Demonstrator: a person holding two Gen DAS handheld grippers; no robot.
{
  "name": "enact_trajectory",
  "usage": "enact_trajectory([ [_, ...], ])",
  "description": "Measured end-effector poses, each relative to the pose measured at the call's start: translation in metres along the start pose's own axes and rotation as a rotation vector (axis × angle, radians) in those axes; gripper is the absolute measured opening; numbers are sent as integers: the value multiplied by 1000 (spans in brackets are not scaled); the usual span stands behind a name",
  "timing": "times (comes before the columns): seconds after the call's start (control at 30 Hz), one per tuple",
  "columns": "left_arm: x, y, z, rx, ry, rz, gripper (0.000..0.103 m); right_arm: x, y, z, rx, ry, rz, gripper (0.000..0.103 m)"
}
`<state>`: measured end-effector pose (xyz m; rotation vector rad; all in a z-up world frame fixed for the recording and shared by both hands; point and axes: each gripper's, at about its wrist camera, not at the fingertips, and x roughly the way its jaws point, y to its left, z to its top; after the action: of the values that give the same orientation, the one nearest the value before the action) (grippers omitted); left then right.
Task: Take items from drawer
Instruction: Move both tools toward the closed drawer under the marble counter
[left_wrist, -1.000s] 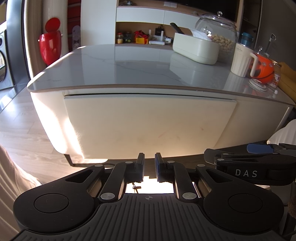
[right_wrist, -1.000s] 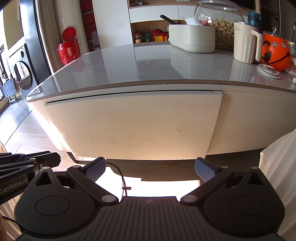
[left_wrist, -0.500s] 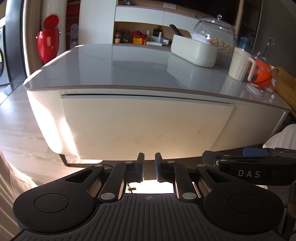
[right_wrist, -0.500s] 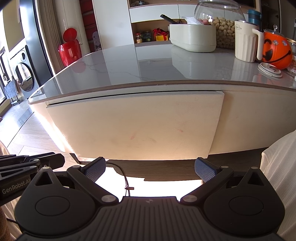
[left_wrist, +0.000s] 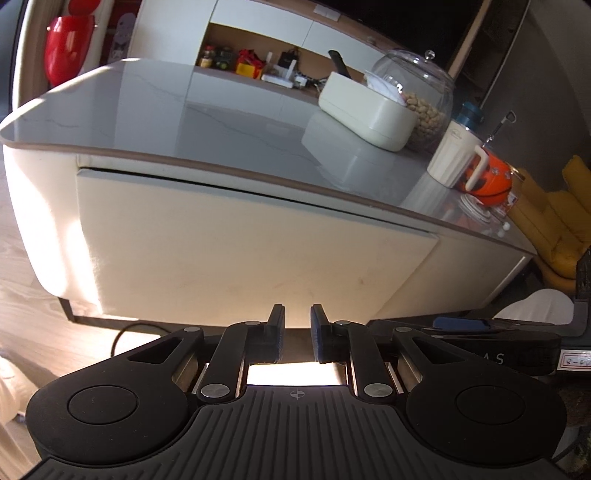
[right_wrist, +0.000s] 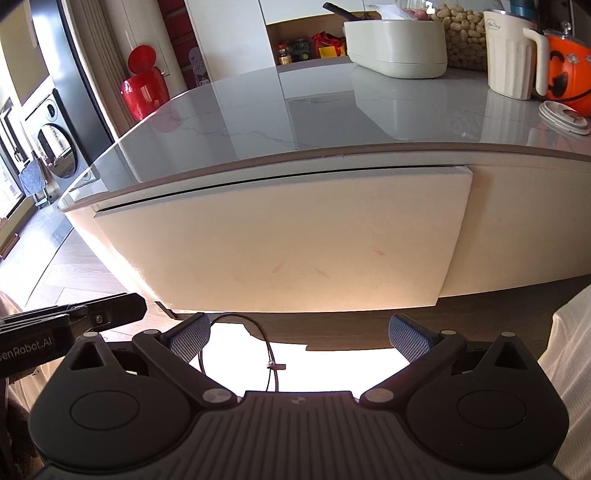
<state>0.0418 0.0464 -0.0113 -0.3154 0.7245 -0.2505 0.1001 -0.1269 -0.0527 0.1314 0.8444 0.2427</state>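
Left wrist view. Left hand-held gripper (left_wrist: 297, 334): fingers nearly together, a narrow slot between the pads, nothing in it. Drawer (left_wrist: 255, 251): cream front panel, shut, directly ahead of and above the fingertips, a thin dark seam along its top edge under the surface (left_wrist: 221, 122). On the grey glossy surface, far ahead and to the right of the gripper: white oblong container (left_wrist: 365, 112), glass jar of peanuts (left_wrist: 424, 99) just behind it, cream ribbed jug (left_wrist: 456, 157), orange pumpkin pail (left_wrist: 489, 177) touching the jug's handle side. Red bin (left_wrist: 68, 48) far ahead to the left, beyond the surface. Right hand-held gripper's body shows at the right edge, level with the left one's fingers.

Right wrist view. Right hand-held gripper (right_wrist: 299, 334): fingers wide apart, blue pads (right_wrist: 408, 338) bare, nothing held. Drawer front ahead of and above the fingertips, closed, its right edge above the right finger. Thin black cable (right_wrist: 271, 354) lies on the sunlit floor between the fingers. Container, jug and pail stand far ahead to the right; round lid (right_wrist: 563, 116) lies flat just in front of the pail.
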Motion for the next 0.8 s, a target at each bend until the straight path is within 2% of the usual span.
enact_trajectory([
  [0.07,5,7,3,-33,8,2,16,6,1,5,-15,11,12,103],
  [0.13,12,10,9,-31,18,54,16,13,0,11,-21,17,7,103],
  [0.3,14,27,45,108,-1,179,17,24,-11,35,-50,26,-28,103],
  [0.37,12,43,69,177,-19,220,17,26,-19,49,-101,10,-66,103],
  [0.43,11,63,89,190,-6,249,17,30,-30,63,-168,-3,-107,103],
  [0.53,4,103,101,72,-35,273,16,38,-57,77,-161,-9,-144,103],
  [0.6,0,124,97,-31,-69,291,16,44,-78,81,-67,-12,-154,103],
  [0.67,-3,141,97,-115,-66,300,16,47,-94,82,34,-6,-147,103],
  [0.73,-7,149,97,-161,-86,285,16,47,-99,87,74,-18,-134,103],
  [0.8,-8,152,97,-167,-86,278,17,48,-95,92,58,-36,-139,103],
])
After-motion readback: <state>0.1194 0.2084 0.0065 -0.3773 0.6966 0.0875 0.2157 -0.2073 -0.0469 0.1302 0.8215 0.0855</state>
